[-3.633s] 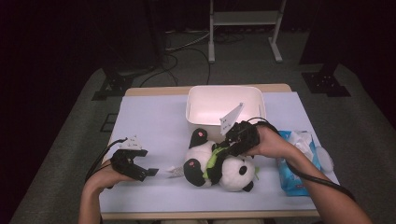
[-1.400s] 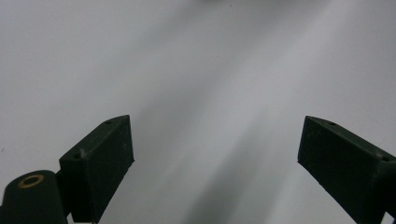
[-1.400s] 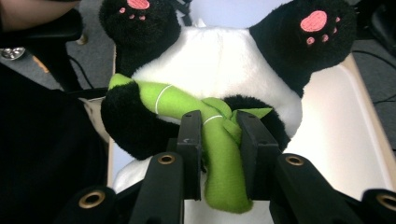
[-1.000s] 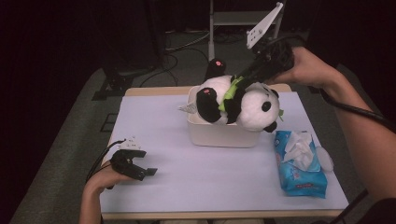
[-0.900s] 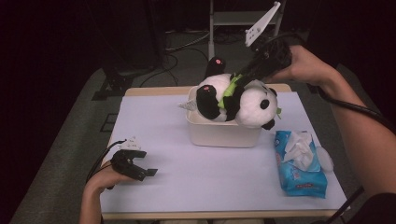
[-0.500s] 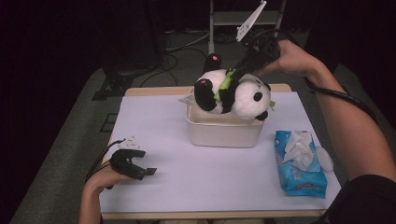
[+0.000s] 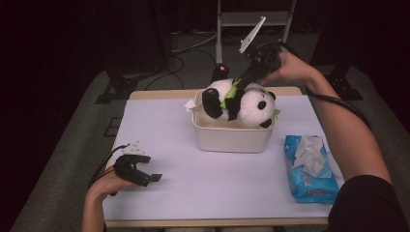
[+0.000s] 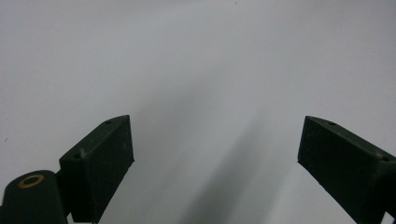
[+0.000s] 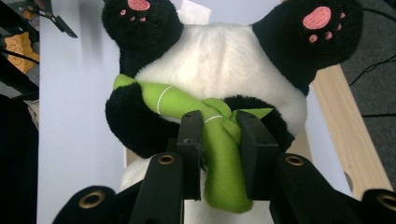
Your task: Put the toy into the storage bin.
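- Panda (image 7: 244, 99): soft toy, lying across the top of the bin (image 7: 232, 137), body resting on the rim more than inside it; one black foot hangs over the far left edge.
- Right gripper (image 9: 218, 140): jaws narrow, clamped on the green bamboo (image 9: 219, 154) sewn to the panda's front, not on the body itself.
- Risk, grip: the bamboo is thin, soft cloth. It can slide out between the jaws, and the panda then drops crooked.
- Risk, fit: the panda looks nearly as wide as the bin's mouth. If let go now, it may perch on the rim and roll off onto the table (image 7: 164, 125).
- Risk, bin: the bin looks light and nothing steadies it. A downward push off centre could tip or skid it.
- Left gripper (image 7: 145, 174): jaws wide, nothing between them, lying on the table well apart from the bin; too far away to brace it.
- Wipes pack (image 7: 309, 169): near the bin's right side; a sliding bin could knock it.
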